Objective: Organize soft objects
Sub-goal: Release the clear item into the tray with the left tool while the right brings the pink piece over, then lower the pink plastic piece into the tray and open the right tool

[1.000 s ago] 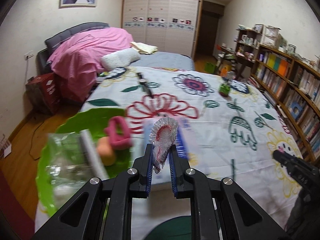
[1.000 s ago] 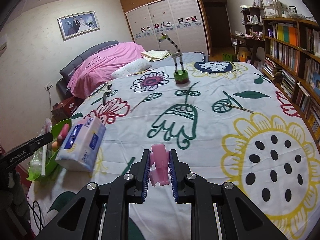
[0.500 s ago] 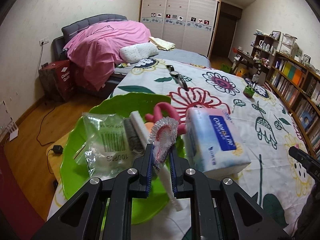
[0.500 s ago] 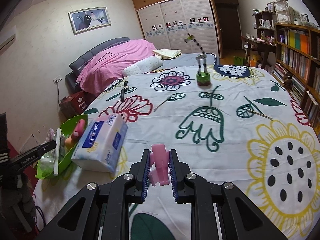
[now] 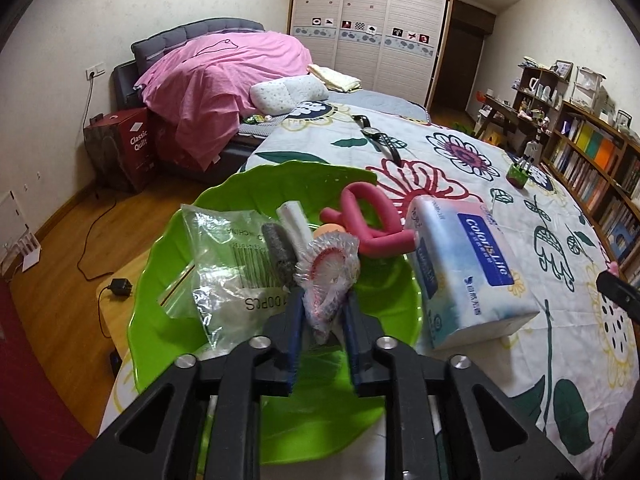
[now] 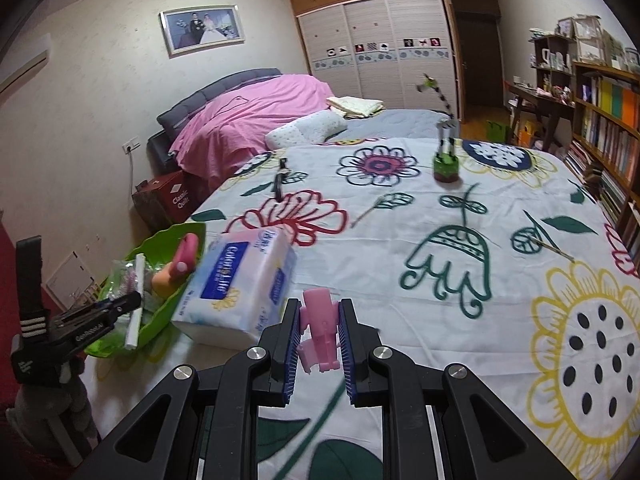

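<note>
My left gripper [image 5: 320, 316] is shut on a crinkly clear-and-red shower cap [image 5: 329, 264] and holds it over the green basin [image 5: 168, 240] at the bed's left edge. In the basin lie a clear plastic bag [image 5: 224, 268], a grey and a white roll [image 5: 292, 224], an orange sponge and a pink foam curler [image 5: 372, 216]. A blue-and-white tissue pack [image 5: 468, 264] lies against the basin's right rim. My right gripper [image 6: 319, 332] is shut on a pink plastic clip [image 6: 319, 320] above the floral bedspread, right of the tissue pack [image 6: 244, 284] and basin [image 6: 160, 240].
A watch [image 5: 380, 140] lies farther up the bedspread. A green-based striped toy [image 6: 446, 164] stands at the far middle. A pink duvet and pillow [image 5: 286, 94] lie beyond. A bookshelf [image 6: 608, 128] runs along the right wall. A red box [image 5: 124, 148] and cable lie on the floor left.
My left gripper has swung left and moved in over the green basin with the shower cap. My right gripper has shifted slightly left toward the tissue pack, still holding the pink clip.
</note>
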### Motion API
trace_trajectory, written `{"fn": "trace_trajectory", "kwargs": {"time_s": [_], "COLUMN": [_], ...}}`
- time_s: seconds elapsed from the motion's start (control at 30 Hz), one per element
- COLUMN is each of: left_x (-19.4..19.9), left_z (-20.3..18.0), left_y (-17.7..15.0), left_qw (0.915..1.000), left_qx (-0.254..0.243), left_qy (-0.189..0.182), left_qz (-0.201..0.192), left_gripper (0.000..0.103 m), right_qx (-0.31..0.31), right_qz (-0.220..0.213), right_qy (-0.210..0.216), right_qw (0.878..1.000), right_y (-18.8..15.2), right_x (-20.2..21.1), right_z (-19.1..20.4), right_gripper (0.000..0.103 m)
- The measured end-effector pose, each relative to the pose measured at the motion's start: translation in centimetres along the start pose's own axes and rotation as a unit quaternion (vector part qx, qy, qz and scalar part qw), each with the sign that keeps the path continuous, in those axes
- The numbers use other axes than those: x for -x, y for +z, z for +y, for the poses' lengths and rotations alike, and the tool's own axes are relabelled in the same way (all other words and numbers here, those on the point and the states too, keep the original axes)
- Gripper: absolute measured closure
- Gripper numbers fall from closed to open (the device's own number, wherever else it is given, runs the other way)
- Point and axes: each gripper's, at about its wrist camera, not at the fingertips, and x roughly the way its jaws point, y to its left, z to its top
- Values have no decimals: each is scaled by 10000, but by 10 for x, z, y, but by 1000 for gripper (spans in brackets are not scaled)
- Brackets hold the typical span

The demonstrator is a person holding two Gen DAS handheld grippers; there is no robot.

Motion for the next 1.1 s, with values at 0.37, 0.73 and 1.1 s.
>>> {"fn": "trace_trajectory", "kwargs": {"time_s": [0.37,0.73,1.1], "left_x": [5,39,48], "left_z": [15,39,56], "left_y": [-3,-4,-5], "left_qw": [9996,9980,9968], "left_qx": [187,489,579], "left_qy": [-193,-84,203], "left_qz": [-24,-382,-512], "left_gripper": [51,45,42], "right_qx": [420,872,1110], "right_qz": [152,523,745], "right_qy": [821,1344,1501], "right_qw": [9956,9857,9796], "right_y": [16,17,14], "right_x": [-17,-52,-84], "right_z": [59,117,149], "right_gripper": [83,83,81]}}
